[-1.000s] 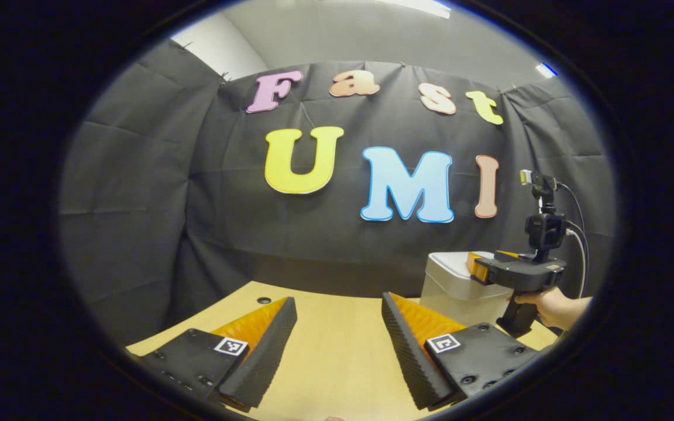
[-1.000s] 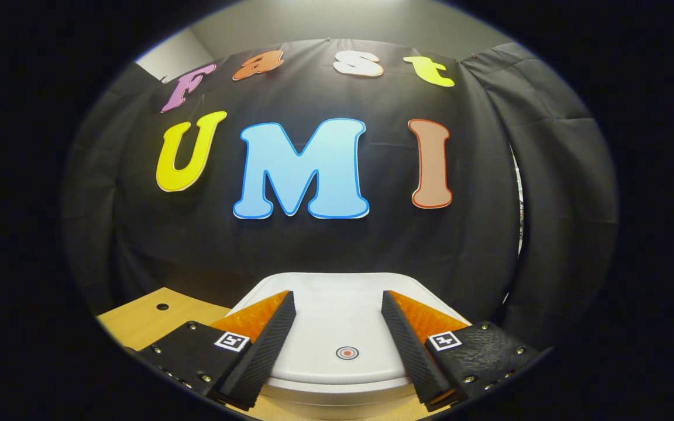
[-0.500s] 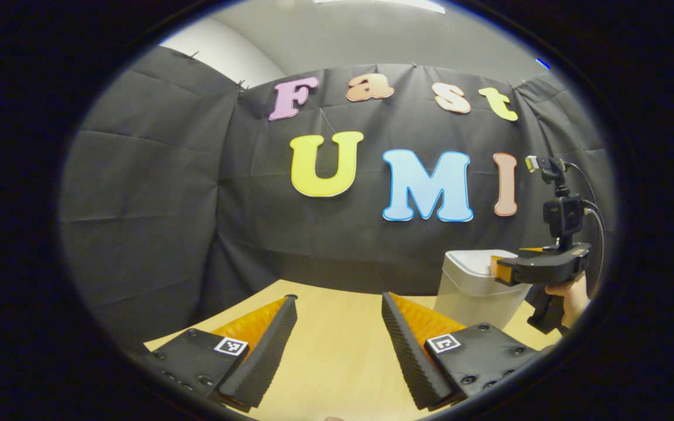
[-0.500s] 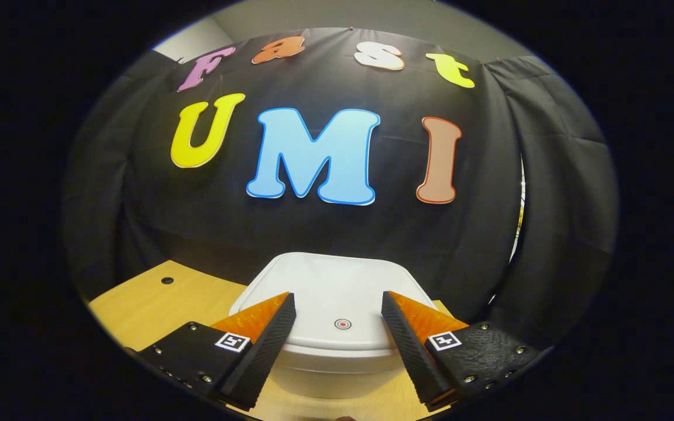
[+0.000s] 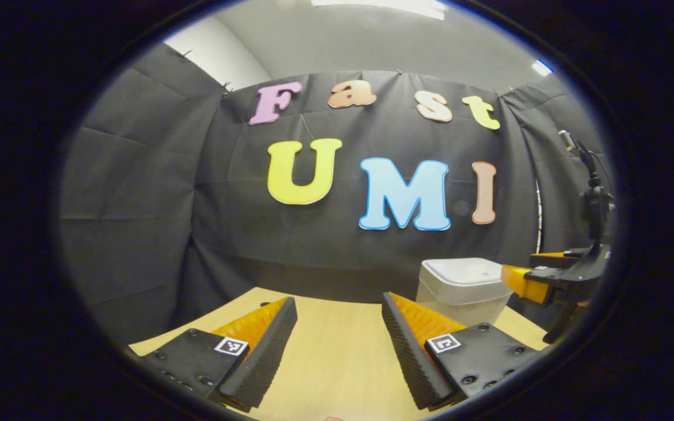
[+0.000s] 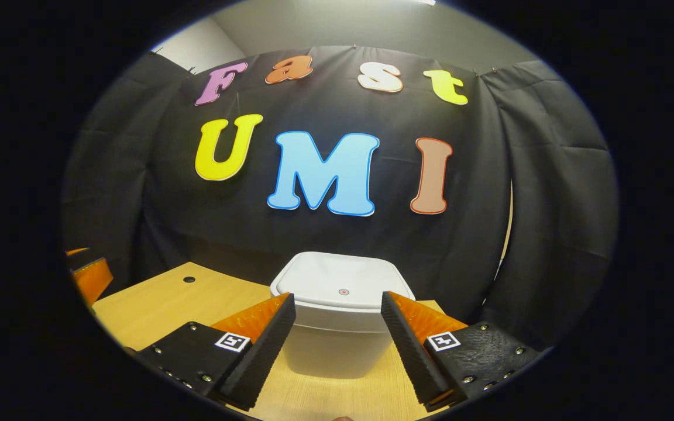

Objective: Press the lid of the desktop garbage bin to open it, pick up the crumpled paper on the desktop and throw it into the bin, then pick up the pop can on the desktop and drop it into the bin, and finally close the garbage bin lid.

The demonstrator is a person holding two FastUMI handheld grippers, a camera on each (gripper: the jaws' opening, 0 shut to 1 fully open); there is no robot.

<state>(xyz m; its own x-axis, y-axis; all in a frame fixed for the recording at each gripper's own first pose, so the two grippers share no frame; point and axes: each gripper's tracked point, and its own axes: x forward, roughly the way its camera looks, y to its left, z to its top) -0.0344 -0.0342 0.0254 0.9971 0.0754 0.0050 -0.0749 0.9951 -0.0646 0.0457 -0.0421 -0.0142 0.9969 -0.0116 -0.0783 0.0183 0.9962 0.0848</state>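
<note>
Bin: the white garbage bin [image 6: 337, 327] is sitting on the far right part of the worktop [image 6: 155, 304], close to the black cloth wall.
Lid: the lid [image 6: 343, 280] is lying flat and closed, with a small round mark [image 6: 343, 291] near its front edge.
Paper and can: I cannot tell where either is lying.
Right gripper: the right gripper [image 6: 337, 345] is hovering just in front of the bin, its fingers standing apart and holding nothing, with the bin's front showing between them.
Right pose: in the left gripper view the right gripper [image 5: 539, 278] is being held level at about lid height, just right of the bin [image 5: 460, 289] and apart from it.
Left gripper: the left gripper [image 5: 337, 345] is hanging low over bare worktop [image 5: 337, 351] to the left of the bin, fingers apart and empty.
Risk: judging from the closed lid, any press is having to land on the round mark; a finger coming down off that mark or at an angle could be pushing the light bin back toward the cloth rather than working the catch.
</note>
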